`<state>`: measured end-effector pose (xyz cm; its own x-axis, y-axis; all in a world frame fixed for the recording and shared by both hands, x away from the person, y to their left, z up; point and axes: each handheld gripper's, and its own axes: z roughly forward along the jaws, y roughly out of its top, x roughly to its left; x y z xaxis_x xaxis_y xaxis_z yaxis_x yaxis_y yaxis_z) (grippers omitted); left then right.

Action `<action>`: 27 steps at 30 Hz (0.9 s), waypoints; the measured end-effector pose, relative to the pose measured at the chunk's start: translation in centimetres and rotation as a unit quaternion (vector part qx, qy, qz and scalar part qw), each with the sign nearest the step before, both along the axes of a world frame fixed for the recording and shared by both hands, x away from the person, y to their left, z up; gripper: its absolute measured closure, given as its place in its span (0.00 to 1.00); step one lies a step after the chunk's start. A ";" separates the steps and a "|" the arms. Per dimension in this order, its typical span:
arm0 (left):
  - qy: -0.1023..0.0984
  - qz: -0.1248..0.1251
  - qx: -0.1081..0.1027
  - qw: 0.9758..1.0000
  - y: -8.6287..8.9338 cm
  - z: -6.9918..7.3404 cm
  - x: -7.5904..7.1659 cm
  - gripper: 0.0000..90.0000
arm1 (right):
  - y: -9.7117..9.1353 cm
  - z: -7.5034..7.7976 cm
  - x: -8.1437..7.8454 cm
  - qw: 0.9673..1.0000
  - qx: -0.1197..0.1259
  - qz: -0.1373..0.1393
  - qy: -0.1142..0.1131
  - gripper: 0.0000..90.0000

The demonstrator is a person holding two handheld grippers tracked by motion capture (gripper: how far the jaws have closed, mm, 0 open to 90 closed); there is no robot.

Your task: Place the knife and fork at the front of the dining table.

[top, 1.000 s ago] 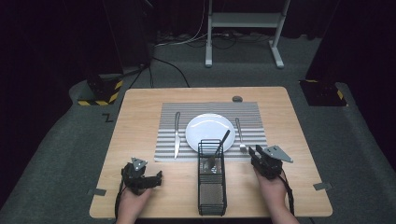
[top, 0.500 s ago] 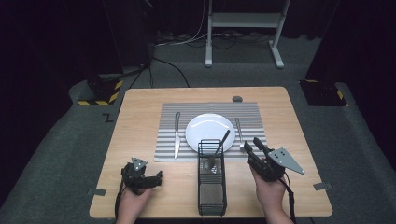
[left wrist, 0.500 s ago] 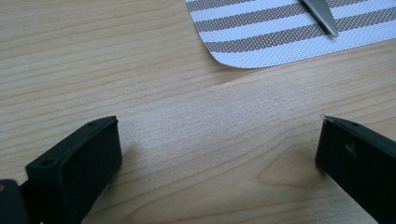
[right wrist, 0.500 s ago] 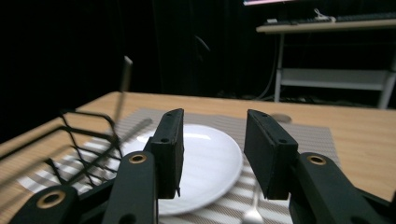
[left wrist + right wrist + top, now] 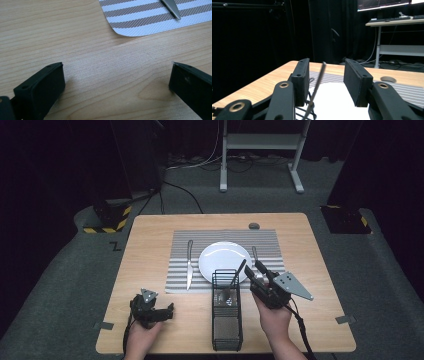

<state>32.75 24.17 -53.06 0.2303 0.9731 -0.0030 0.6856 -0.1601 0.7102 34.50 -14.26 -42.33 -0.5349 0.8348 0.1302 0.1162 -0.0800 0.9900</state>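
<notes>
Black wire caddy (image 5: 227, 312) holds a utensil handle (image 5: 318, 82) standing untouched between the right gripper (image 5: 254, 270)'s just-widened jaws; left gripper (image 5: 170, 309) spread.

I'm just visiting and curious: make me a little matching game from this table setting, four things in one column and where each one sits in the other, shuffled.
Things:
1. knife
2. fork
3. plate
4. wire basket

Places:
A. middle of the striped mat
B. on the mat, left of the plate
C. on bare wood at the near edge, between the two hands
D. on the mat, right of the plate

Pairs: 1-B, 2-D, 3-A, 4-C
</notes>
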 end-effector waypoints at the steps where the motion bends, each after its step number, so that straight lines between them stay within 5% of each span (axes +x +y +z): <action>1: 0.000 0.000 0.000 1.000 0.0 0.0 0.0 0.00 | 0.2 0.0 0.2 1.000 0.000 0.001 0.001 0.62; 7: 0.000 0.000 0.000 1.000 0.0 0.0 0.0 0.00 | 1.2 -0.5 1.3 1.000 0.002 0.006 0.016 0.64; 12: 0.000 0.000 0.000 1.000 0.0 0.0 0.0 0.00 | 1.9 -1.3 2.3 0.999 0.008 0.013 0.041 0.81; 18: 0.000 -0.001 0.000 1.000 0.0 0.0 0.0 0.00 | 2.6 -0.8 1.6 0.999 0.007 0.030 0.021 0.97; 27: 0.000 0.000 0.000 1.000 0.0 0.0 0.0 0.00 | 3.3 2.6 -0.4 0.998 0.006 0.053 -0.034 0.98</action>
